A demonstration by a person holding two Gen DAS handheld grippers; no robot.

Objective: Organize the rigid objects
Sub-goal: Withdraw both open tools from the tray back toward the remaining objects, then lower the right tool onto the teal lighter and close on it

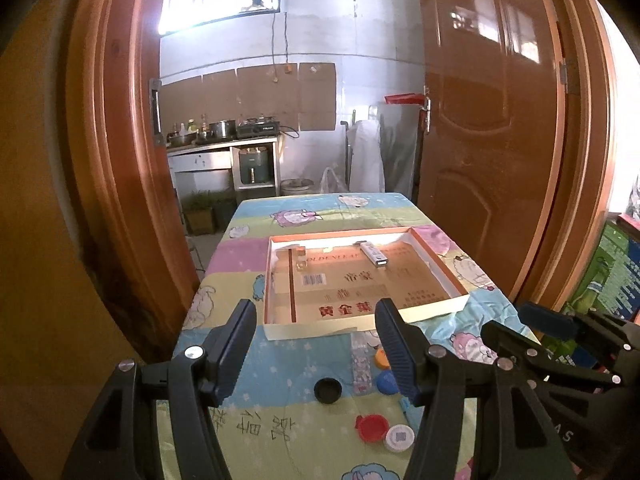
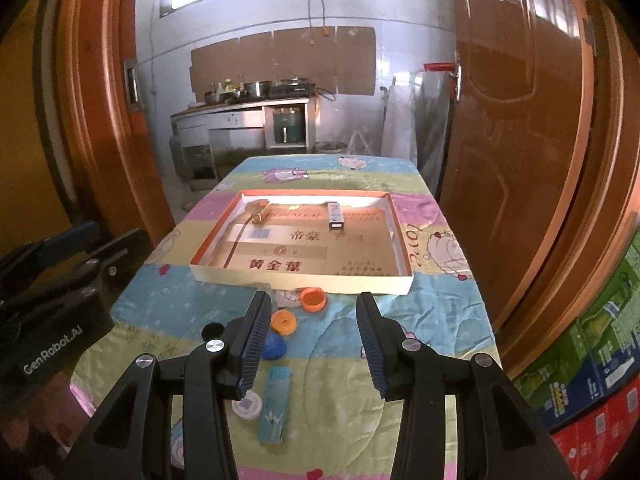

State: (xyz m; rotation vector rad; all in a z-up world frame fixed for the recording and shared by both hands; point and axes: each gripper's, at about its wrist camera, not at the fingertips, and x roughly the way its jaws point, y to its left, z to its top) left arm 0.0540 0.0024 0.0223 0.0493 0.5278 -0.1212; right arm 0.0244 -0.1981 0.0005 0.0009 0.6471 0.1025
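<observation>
A shallow cardboard box lid [image 1: 440, 268] [image 2: 400, 240] lies on the table; inside it are a white lighter [image 1: 374, 256] [image 2: 335, 216] and a clear-gold lighter [image 1: 301, 258] [image 2: 260, 212]. Loose in front of it lie a black cap [image 1: 327, 390], red cap [image 1: 372, 428], white cap [image 1: 399, 438] [image 2: 247, 404], blue cap [image 1: 386, 382] [image 2: 276, 346], two orange caps [image 2: 313, 298] [image 2: 284, 322], a patterned lighter [image 1: 361, 368] and a light-blue lighter [image 2: 275, 408]. My left gripper [image 1: 316, 320] is open and empty above the caps. My right gripper [image 2: 314, 312] is open and empty.
The table wears a cartoon cloth [image 1: 248, 256] [image 2: 440, 320]. A wooden door [image 1: 492, 140] stands open on the right, its frame [image 1: 112, 160] on the left. Stacked coloured cartons [image 2: 592, 368] sit right of the table. A kitchen counter [image 2: 248, 108] is beyond.
</observation>
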